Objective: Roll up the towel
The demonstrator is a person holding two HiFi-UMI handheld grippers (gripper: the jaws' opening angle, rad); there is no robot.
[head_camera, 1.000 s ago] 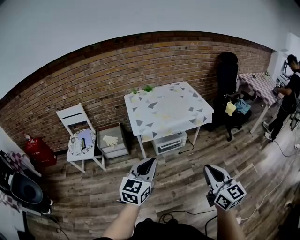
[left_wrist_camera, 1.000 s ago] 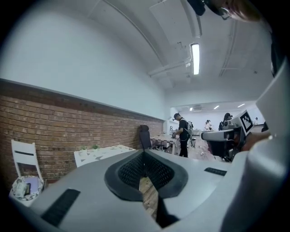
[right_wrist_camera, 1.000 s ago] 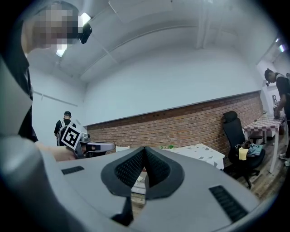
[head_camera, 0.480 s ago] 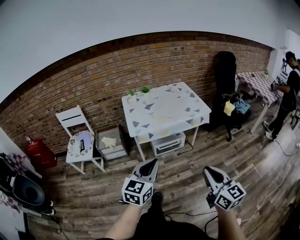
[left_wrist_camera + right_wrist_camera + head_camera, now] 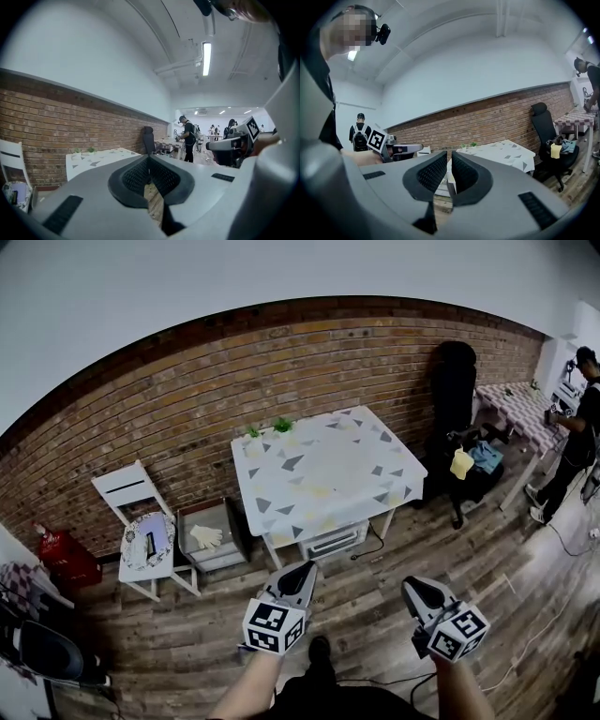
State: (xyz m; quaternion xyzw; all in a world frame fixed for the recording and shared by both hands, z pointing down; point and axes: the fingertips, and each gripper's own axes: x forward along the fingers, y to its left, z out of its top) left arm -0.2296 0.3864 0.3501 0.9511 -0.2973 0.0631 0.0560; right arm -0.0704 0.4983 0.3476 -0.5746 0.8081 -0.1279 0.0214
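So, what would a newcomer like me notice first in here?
Probably the white square table with grey triangles, centre frame against the red brick wall. Next, at the bottom of the head view, two grey hand-held grippers with black-and-white marker cubes: the left gripper shut, the right gripper empty, its jaws having just been opening.

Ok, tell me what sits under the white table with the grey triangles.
Under the table a white box-shaped appliance stands on the wooden floor, with a dark cable trailing beside it. The tabletop hides its back part and anything further behind.
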